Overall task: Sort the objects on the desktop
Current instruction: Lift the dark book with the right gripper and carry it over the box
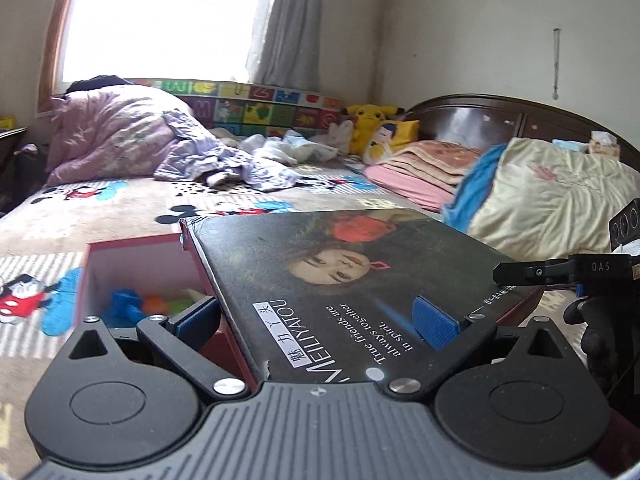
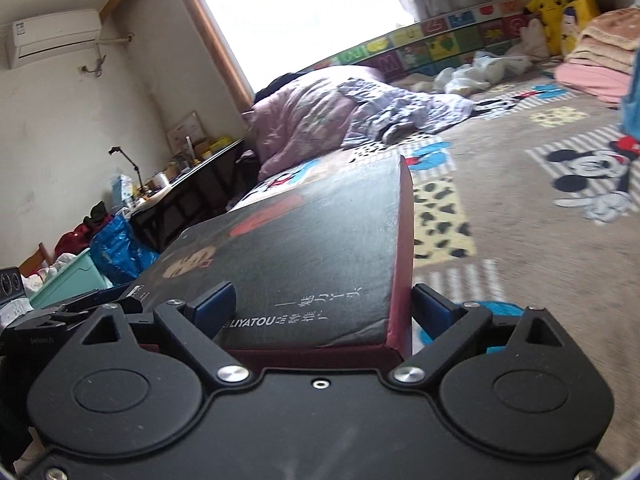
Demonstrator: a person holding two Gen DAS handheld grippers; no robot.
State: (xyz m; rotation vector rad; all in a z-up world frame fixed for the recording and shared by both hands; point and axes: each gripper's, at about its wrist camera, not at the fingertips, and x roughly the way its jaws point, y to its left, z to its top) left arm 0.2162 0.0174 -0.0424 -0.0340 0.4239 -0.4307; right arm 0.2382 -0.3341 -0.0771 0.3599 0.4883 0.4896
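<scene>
Holding the box lid (image 1: 340, 280) from both ends, left tool (image 1: 316, 322) and right tool (image 2: 320, 312) spread wide, pinching it above the open box (image 1: 132, 268) for closing.

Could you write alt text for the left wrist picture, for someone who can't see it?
A hand-held gripper straddles one end of a dark box lid printed with a portrait, tilted above an open red box holding colourful bits. Behind lies a cluttered bed with a cartoon-mouse sheet.
</scene>
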